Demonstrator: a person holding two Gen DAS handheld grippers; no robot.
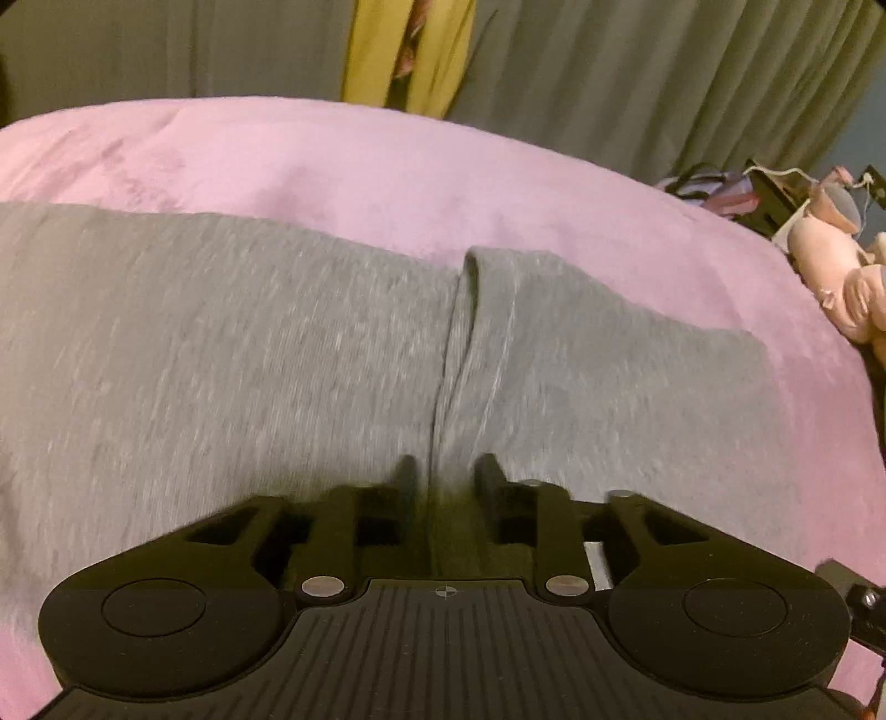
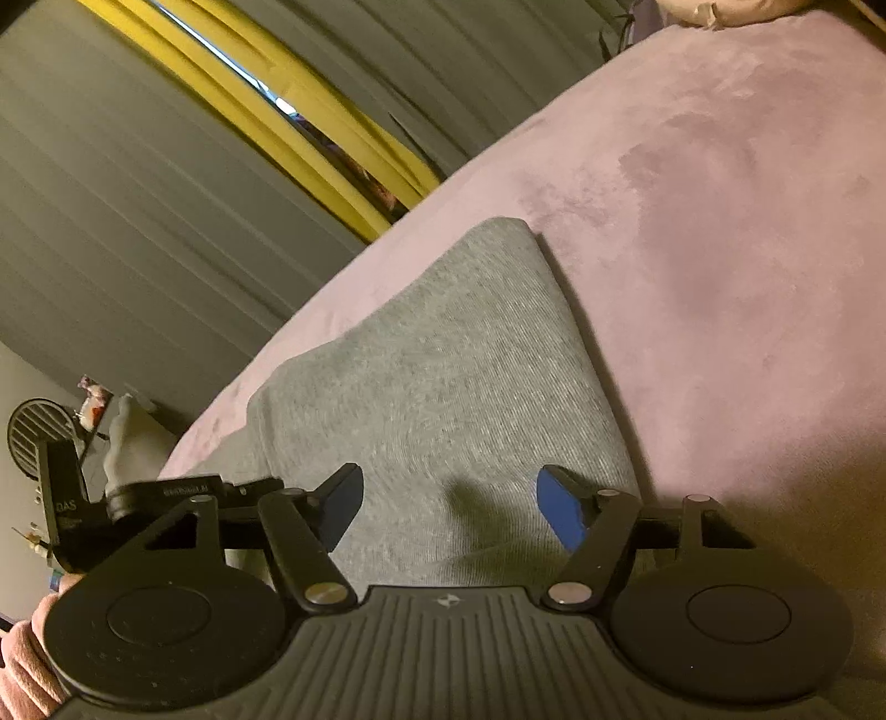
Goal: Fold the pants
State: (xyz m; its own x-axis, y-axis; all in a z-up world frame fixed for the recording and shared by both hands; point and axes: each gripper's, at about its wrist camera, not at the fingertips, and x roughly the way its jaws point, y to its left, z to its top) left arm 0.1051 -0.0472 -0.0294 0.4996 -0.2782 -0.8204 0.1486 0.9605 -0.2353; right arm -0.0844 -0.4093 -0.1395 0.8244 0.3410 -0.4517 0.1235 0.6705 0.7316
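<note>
My left hand-held gripper [image 1: 446, 471] sits low over the heathered grey knit pants [image 1: 232, 354], fingers drawn close together with a ridge of the grey cloth rising between them; it looks clenched on that fold. A seam or overlapped edge runs from the fingers away toward the far side. The pants lie spread flat on the pink plush bed cover [image 1: 332, 160], taking up most of the near and left part of my left view, with bare pink beyond.

My right hand-held gripper [image 2: 448, 512] is released: its blue-padded fingers [image 2: 562, 512] stand wide apart, hovering over the grey cloth, holding nothing. From this side the pants [image 2: 443, 360] narrow to a rounded corner at the far end, pink cover [image 2: 720, 221] to the right.

Grey-green pleated curtains [image 1: 609, 72] hang behind the bed, a yellow fabric strip [image 1: 376, 50] between them. Pale pink plush toys [image 1: 830, 266] sit at the far right edge. View slightly motion-blurred.
</note>
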